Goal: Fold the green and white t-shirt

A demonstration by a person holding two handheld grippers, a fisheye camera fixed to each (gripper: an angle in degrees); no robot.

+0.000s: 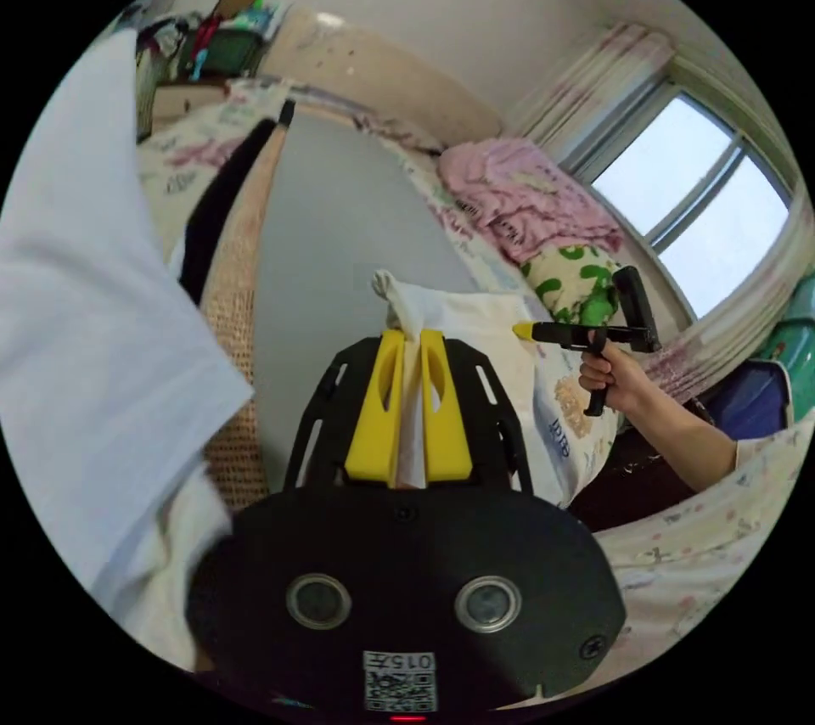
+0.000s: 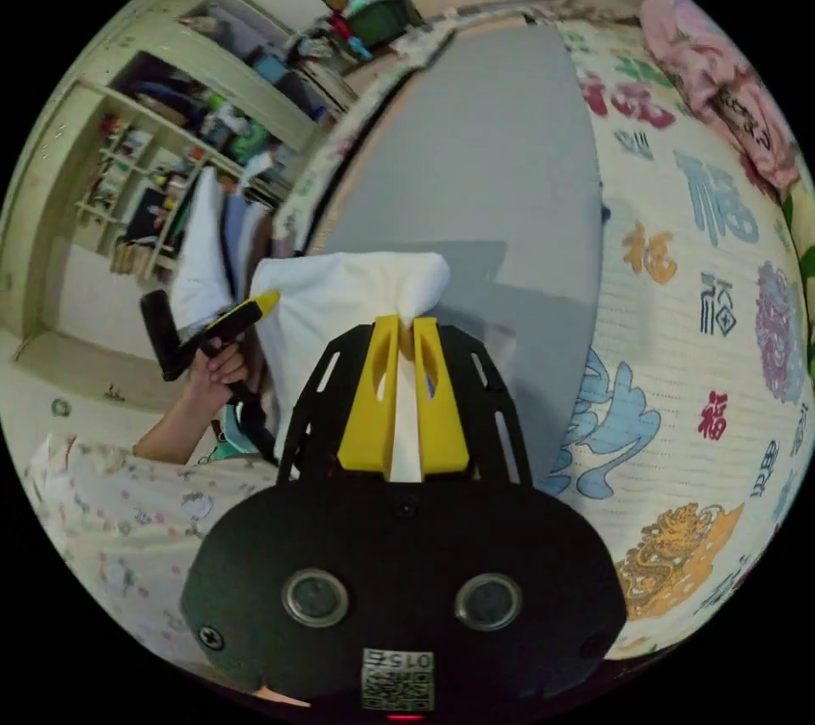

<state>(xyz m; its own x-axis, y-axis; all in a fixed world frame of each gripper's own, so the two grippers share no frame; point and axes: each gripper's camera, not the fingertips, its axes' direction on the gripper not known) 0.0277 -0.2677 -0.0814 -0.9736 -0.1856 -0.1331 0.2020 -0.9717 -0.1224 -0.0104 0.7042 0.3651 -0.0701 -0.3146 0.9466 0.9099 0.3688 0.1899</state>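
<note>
Two yellow-jawed black grippers are lifting the white cotton t-shirt [image 1: 475, 334] above the grey mat [image 1: 340, 233] on the bed, the left gripper [image 1: 408, 343] then the right gripper [image 2: 404, 330] each pinching a bunched corner with jaws nearly closed, seemingly stretching it flat for folding

grey mat [image 2: 501, 182] – open | pink bedding [image 1: 526, 194] – probably blocks far edge

A grey mat [image 2: 501, 165] lies on the patterned bed sheet [image 2: 705, 317]. A pink blanket [image 1: 526, 194] is bunched near the window [image 1: 696, 199]. Cluttered shelves [image 2: 161, 156] stand beyond.
</note>
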